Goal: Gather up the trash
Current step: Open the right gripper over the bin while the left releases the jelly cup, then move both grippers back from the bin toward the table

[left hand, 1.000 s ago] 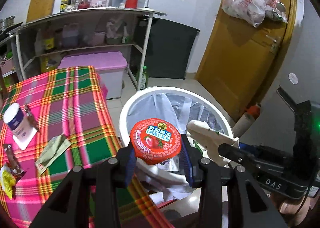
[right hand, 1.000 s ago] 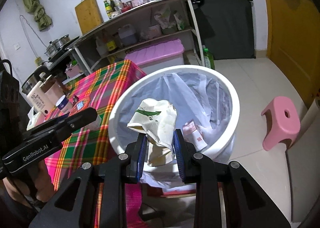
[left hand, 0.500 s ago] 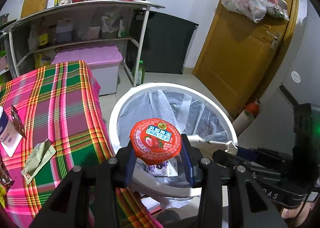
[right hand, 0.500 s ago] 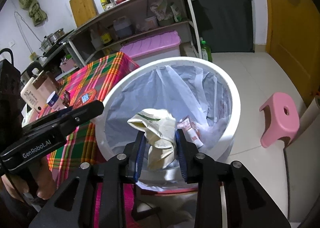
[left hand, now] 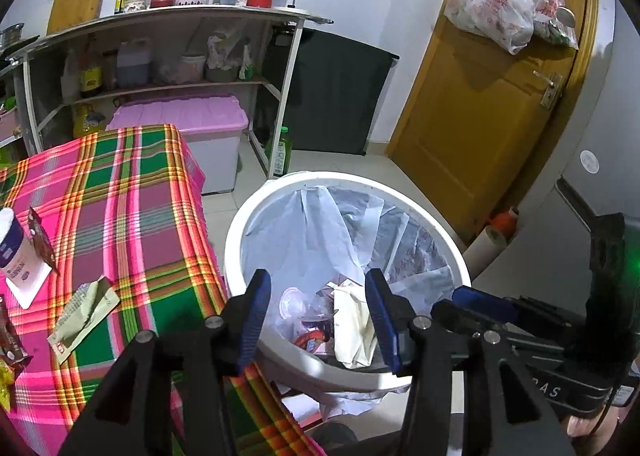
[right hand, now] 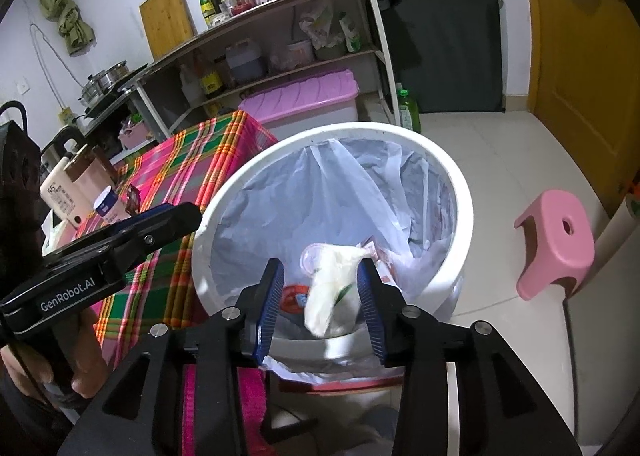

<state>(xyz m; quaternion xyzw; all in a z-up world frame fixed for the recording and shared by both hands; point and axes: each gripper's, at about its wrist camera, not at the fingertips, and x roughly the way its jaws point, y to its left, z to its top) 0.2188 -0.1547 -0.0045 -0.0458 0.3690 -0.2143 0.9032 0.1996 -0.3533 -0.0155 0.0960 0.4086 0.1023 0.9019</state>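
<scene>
A white bin (left hand: 240, 232) with a clear liner stands beside the plaid table. My left gripper (left hand: 319, 320) hangs over its near rim, jaws opening, with nothing between them. Below it in the bin lie a red-lidded cup (left hand: 310, 338), a cream wrapper (left hand: 352, 324) and a clear plastic cup (left hand: 292, 302). My right gripper (right hand: 321, 308) is also over the bin (right hand: 460, 192), jaws opening. The crumpled white wrapper (right hand: 332, 288) is blurred between them and looks loose, dropping inside. The red-lidded cup (right hand: 292, 296) shows beneath. Each gripper appears in the other's view: right (left hand: 480, 304), left (right hand: 120, 232).
On the plaid tablecloth (left hand: 132, 216) lie a white yoghurt cup (left hand: 12, 252), a brown wrapper (left hand: 40, 240) and a pale green wrapper (left hand: 82, 312). A pink stool (right hand: 556, 240) stands right of the bin. A pink-lidded box (left hand: 180, 116), a shelf and a yellow door lie beyond.
Both grippers opened over the bin. The red-lidded cup left the left jaws and lies in the bin. The crumpled wrapper came free of the right pads and sank.
</scene>
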